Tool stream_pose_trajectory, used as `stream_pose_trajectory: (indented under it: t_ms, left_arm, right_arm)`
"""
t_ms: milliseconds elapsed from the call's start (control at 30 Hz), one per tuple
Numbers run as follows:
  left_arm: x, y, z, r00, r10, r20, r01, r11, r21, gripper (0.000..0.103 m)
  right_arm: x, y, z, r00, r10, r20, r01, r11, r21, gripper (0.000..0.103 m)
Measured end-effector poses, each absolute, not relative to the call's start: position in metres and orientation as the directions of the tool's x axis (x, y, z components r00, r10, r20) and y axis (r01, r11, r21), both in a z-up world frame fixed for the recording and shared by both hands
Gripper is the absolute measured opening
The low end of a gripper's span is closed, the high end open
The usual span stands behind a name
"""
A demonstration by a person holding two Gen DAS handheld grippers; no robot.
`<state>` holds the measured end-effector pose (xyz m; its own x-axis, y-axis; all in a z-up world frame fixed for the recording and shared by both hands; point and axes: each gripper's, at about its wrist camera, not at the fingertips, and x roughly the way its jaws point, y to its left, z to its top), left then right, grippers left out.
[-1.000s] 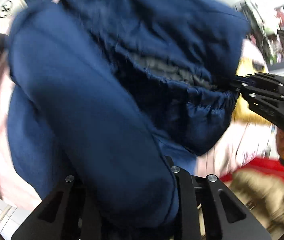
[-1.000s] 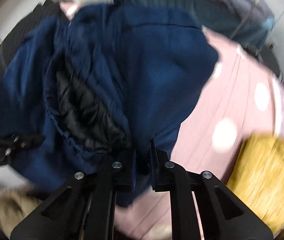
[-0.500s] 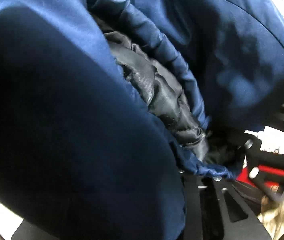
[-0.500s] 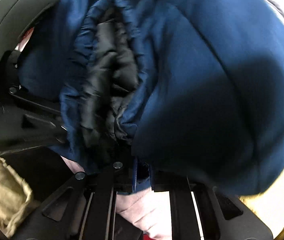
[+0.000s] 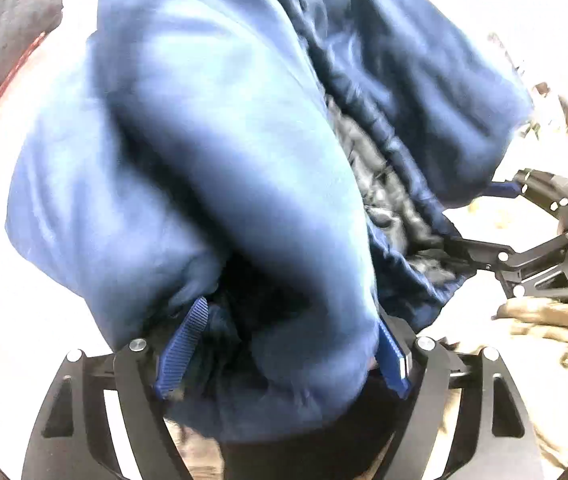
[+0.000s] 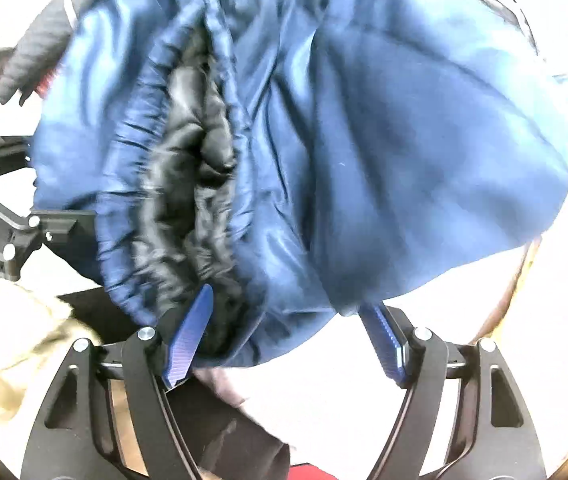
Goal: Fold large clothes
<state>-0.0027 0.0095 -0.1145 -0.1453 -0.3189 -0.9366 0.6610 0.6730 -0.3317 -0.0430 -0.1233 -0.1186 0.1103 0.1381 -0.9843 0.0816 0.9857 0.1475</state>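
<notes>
While both sets of jaws are opening wide with the navy jacket [image 5: 211, 184] bunched between them, it blocks nearly everything; only a tan garment [image 5: 552, 320] peeks out beside it.

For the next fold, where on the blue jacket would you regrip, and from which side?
Take the blue jacket by its gathered elastic hem, probably from the open end, where the black lining shows: that bunched edge is thick and well defined, while the smooth panels give no edge. Both the left gripper and right gripper are opening, fabric lying between them.
</notes>
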Motion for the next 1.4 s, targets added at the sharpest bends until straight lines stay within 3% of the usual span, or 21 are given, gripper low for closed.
stream_pose_trajectory:
  t_ms: [67,300,467,600,767,833,867,900,1000,1067,1233,1400]
  left_arm:
    - [0.010,0.025,-0.100,-0.109,-0.363,-0.925,0.630,0.695,-0.347,0.082]
    - [0.050,0.087,-0.061,0.008,-0.468,-0.884,0.561,0.734,-0.383,0.085]
    - [0.136,0.172,-0.041,0.112,-0.503,-0.857,0.391,0.815,-0.427,0.085]
    - [0.174,0.131,-0.047,0.112,-0.578,-0.808,0.368,0.779,-0.507,0.086]
    - [0.213,0.080,-0.058,0.021,-0.644,-0.765,0.384,0.712,-0.588,0.094]
    - [0.208,0.049,-0.064,-0.037,-0.649,-0.760,0.423,0.679,-0.600,0.094]
    - [0.203,0.034,-0.068,-0.049,-0.621,-0.782,0.466,0.678,-0.568,0.090]
    - [0.198,0.022,-0.070,-0.042,-0.586,-0.809,0.504,0.687,-0.524,0.067]
    - [0.170,0.012,-0.074,-0.009,-0.529,-0.848,0.588,0.683,-0.433,0.038]
    - [0.149,0.019,-0.069,-0.033,-0.537,-0.843,0.617,0.652,-0.440,0.027]
    - [0.092,0.056,-0.081,-0.159,-0.484,-0.861,0.657,0.600,-0.458,0.020]
    - [0.025,0.052,-0.140,-0.312,-0.324,-0.893,0.698,0.559,-0.447,0.021]
  right_arm:
    - [-0.035,-0.123,-0.092,0.160,0.166,-0.973,0.091,0.979,0.182,0.074]
    - [0.000,-0.154,-0.015,0.288,0.309,-0.906,0.070,0.937,0.342,0.074]
    - [0.050,-0.172,0.031,0.420,0.231,-0.878,0.055,0.959,0.279,0.074]
    - [0.118,-0.189,0.000,0.425,0.093,-0.900,0.151,0.973,0.172,0.078]
    - [0.176,-0.192,-0.072,0.337,0.075,-0.938,0.234,0.959,0.161,0.076]
    - [0.172,-0.189,-0.083,0.314,0.074,-0.946,0.235,0.960,0.153,0.054]
    - [0.168,-0.186,-0.082,0.300,0.088,-0.950,0.226,0.961,0.161,0.035]
    - [0.157,-0.181,-0.079,0.302,0.147,-0.942,0.193,0.958,0.212,0.025]
    - [0.115,-0.160,-0.072,0.299,0.185,-0.936,0.104,0.969,0.225,0.020]
    - [0.082,-0.151,-0.070,0.263,0.209,-0.942,0.064,0.970,0.233,0.018]
    - [0.002,-0.134,-0.092,0.122,0.318,-0.940,0.072,0.942,0.328,0.017]
    - [-0.047,-0.087,-0.156,-0.087,0.342,-0.936,0.031,0.940,0.341,0.017]
